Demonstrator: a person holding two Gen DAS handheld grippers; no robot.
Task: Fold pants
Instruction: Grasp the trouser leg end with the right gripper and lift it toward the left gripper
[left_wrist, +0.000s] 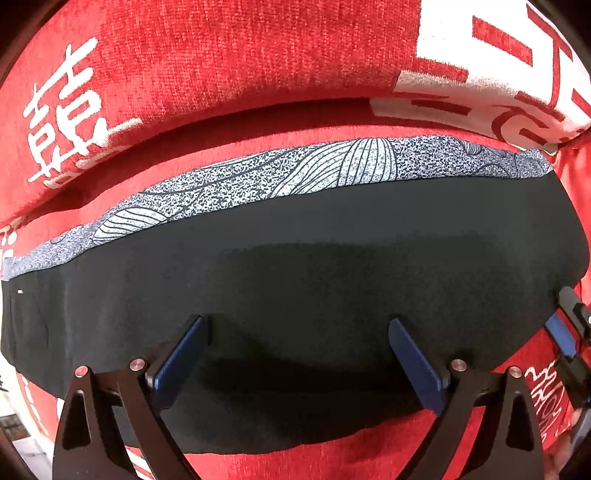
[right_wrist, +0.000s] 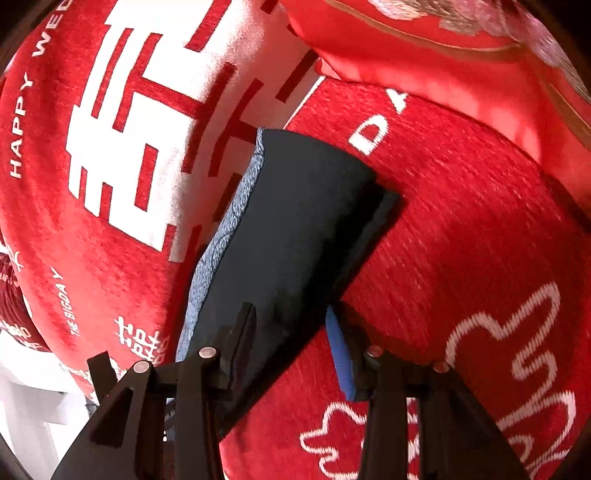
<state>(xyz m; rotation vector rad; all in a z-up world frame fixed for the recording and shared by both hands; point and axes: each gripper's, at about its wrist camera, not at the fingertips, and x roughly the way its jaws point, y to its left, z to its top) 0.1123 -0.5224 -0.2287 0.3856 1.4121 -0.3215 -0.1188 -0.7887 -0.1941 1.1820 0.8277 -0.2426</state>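
Lengthwise, folded pants (left_wrist: 295, 266) span the left tool (left_wrist: 295, 354), both tools gaping.

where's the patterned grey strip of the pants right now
In the left wrist view the patterned strip runs along the far edge of the folded black pants, next to the red blanket, beyond the open left tongs.

Red cover (left_wrist: 229, 55) with white characters; red cushion (right_wrist: 443, 48) behind.
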